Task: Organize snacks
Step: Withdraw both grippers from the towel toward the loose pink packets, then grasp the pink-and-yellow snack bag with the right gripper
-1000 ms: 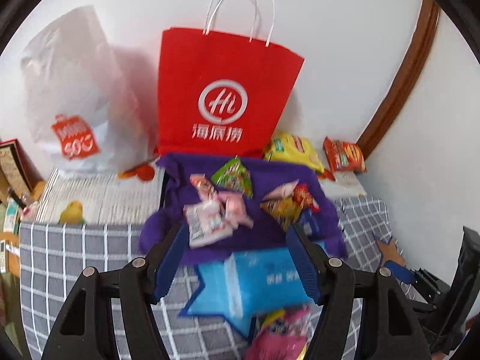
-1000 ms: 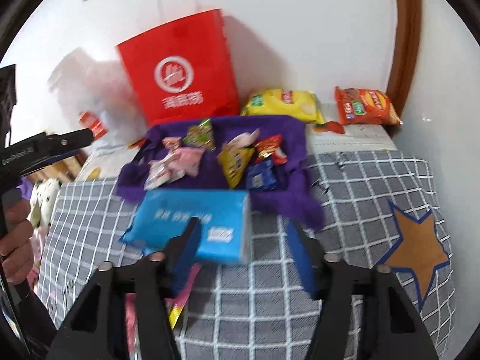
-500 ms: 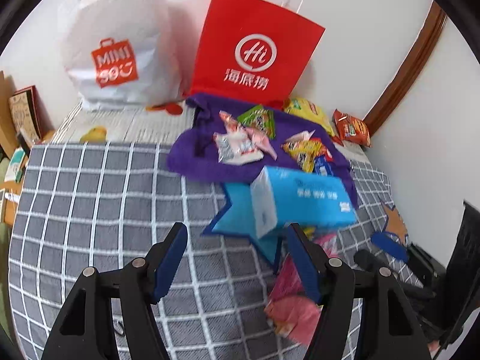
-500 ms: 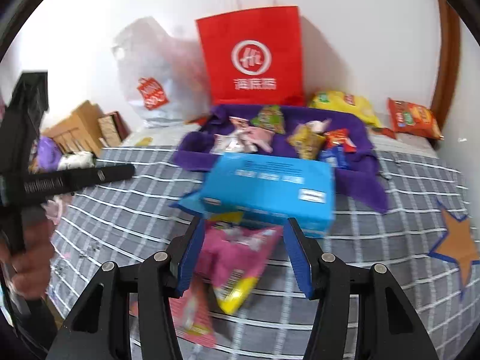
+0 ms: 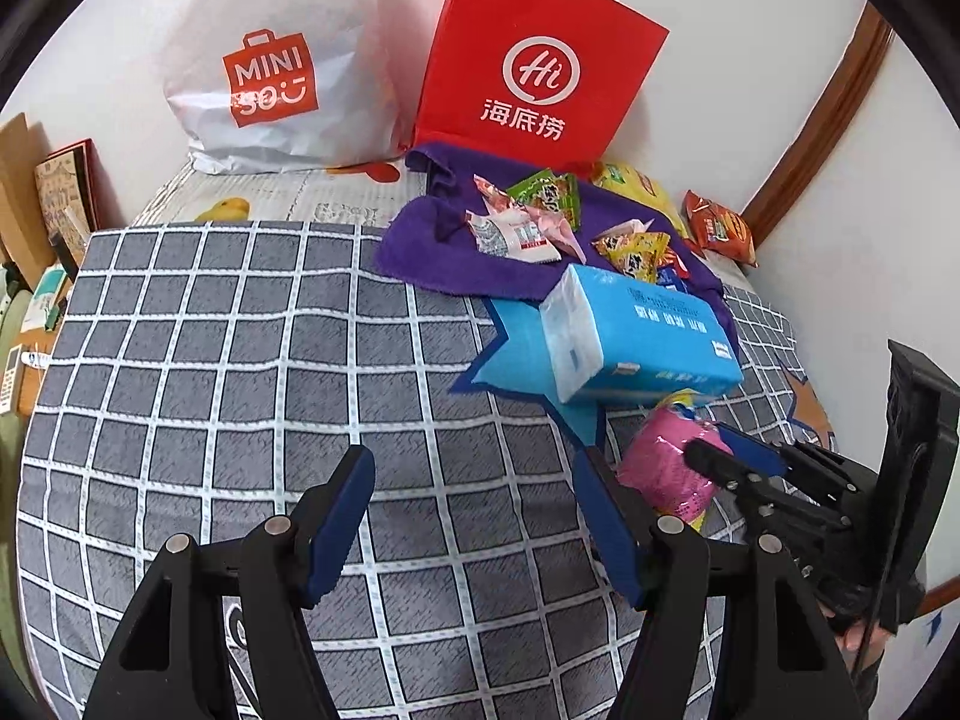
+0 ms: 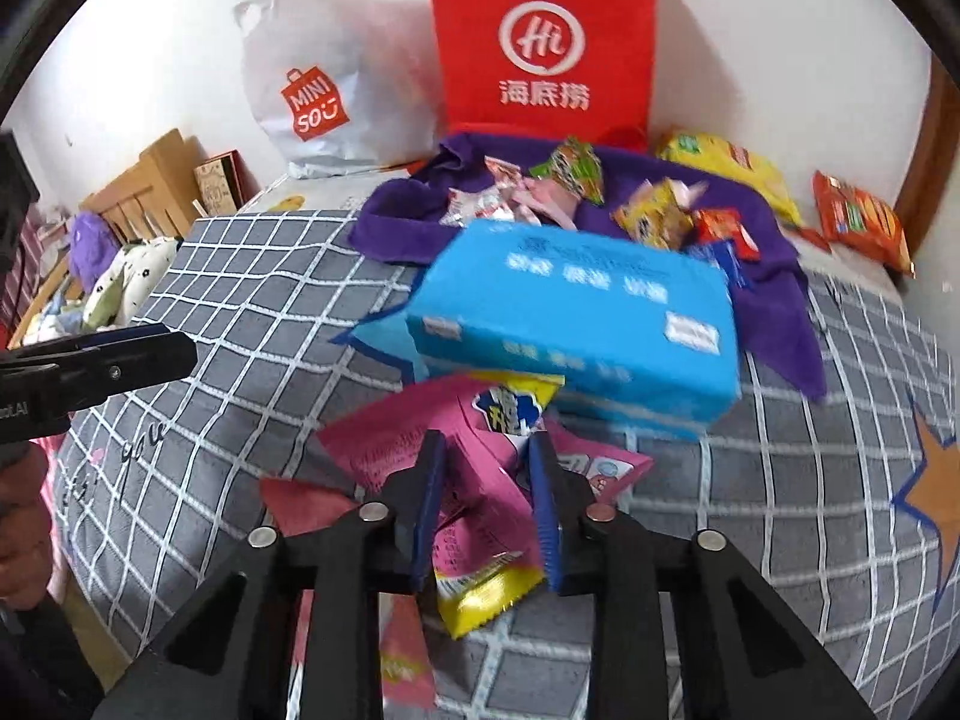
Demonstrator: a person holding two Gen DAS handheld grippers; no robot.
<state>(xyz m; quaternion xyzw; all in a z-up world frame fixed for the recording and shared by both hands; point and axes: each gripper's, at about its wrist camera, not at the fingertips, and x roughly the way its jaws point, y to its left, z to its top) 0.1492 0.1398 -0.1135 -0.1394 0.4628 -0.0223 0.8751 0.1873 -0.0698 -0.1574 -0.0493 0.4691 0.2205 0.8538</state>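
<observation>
My right gripper [image 6: 485, 450] is shut on a pink snack bag [image 6: 474, 480] with yellow ends, in front of a blue tissue pack [image 6: 576, 312]. The left wrist view shows that gripper [image 5: 714, 459] pinching the bag [image 5: 663, 471] below the tissue pack [image 5: 642, 336]. My left gripper [image 5: 477, 468] is open and empty above the grey checked bedspread [image 5: 240, 360]. Several small snack packets [image 5: 528, 228] lie on a purple towel [image 5: 438, 252] behind the tissue pack. A second pink packet [image 6: 408, 642] lies under my right gripper.
A red paper bag [image 5: 540, 60] and a white plastic bag [image 5: 270, 60] lean on the back wall. A yellow chip bag [image 6: 732, 174] and an orange chip bag [image 6: 858, 216] lie at the back right. Boxes and plush toys [image 6: 120, 276] sit beyond the bed's left edge.
My right gripper has moved in and closed on the pink snack bag. My left gripper has drawn back to the left, staying open.
</observation>
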